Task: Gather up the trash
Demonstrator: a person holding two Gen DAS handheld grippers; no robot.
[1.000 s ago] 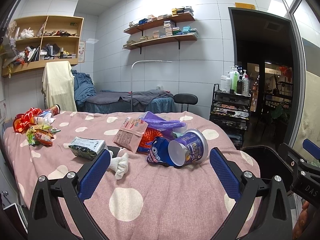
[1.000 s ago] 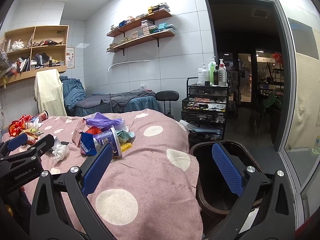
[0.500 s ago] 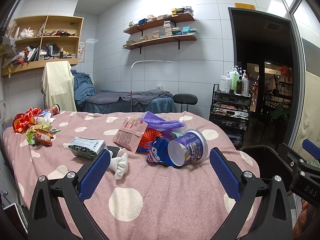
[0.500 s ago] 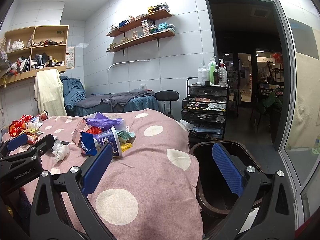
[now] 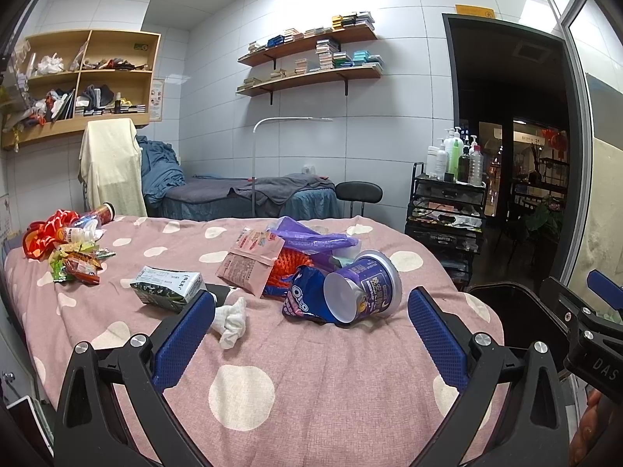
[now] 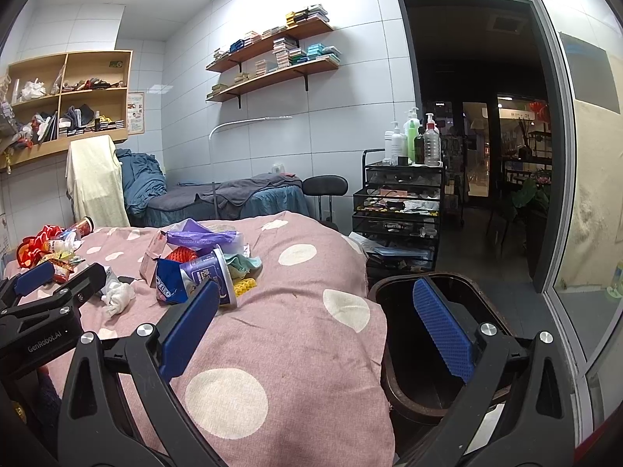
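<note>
Nothing had moved since earlier frames. Both hand-held grippers, left [image 5: 311, 323] and right [image 6: 315, 321], hung released, empty. Trash, including purple cup [image 5: 364, 286] and Oreo wrapper [image 5: 301, 301], lay uncollected mid-bed [image 5: 311, 389]; bin [image 6: 393, 389] waited beside the bed's right edge.

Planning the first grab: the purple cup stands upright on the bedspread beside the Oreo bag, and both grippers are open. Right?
Not quite. The purple cup lies on its side, as the left wrist view shows. It is beside the Oreo bag, and the left gripper and right gripper are open.
</note>
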